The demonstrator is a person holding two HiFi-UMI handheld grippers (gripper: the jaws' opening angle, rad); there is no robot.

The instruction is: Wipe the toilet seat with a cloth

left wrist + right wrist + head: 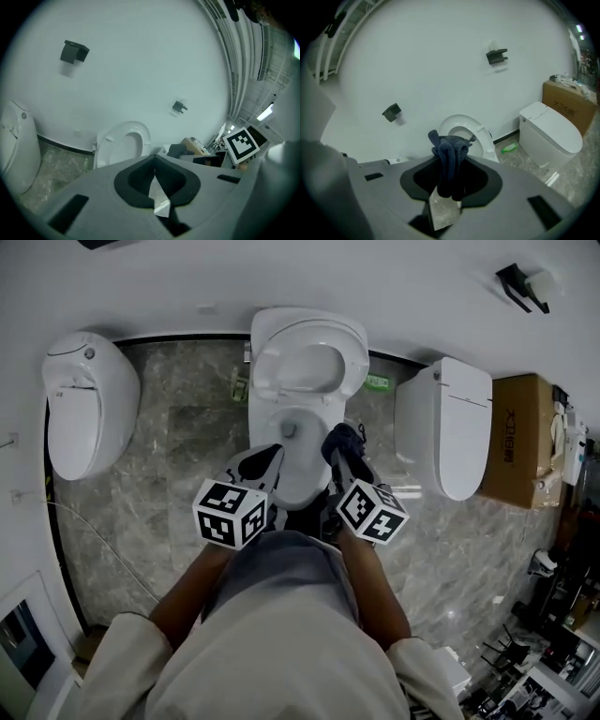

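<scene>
The right gripper (340, 454) has its 2 jaws clamped on a dark blue cloth (343, 438); in the right gripper view the cloth (450, 152) is bunched between the jaws and its folds rise above their tips. In the head view the cloth is at the right edge of the white bowl (298, 486); whether it touches the rim I cannot tell. The left gripper (270, 457) is at the left edge of the same bowl; its 2 jaws are pressed together with nothing between them, only a thin line where they meet.

The toilet seat (266, 369) is raised and leans toward the white wall (375, 277) behind the bowl; the cloth is apart from it, over the front part of the bowl.

The bowl stands on a grey marble floor (159, 474); a closed left toilet (89, 404) is near the left edge of the floor, and a closed right toilet (455, 423) is near the right edge; a brown cardboard box (520, 442) is just beside the right toilet, on its far side. A small green bottle (376, 382) lies on the floor at the wall, between the bowl and the right toilet.
</scene>
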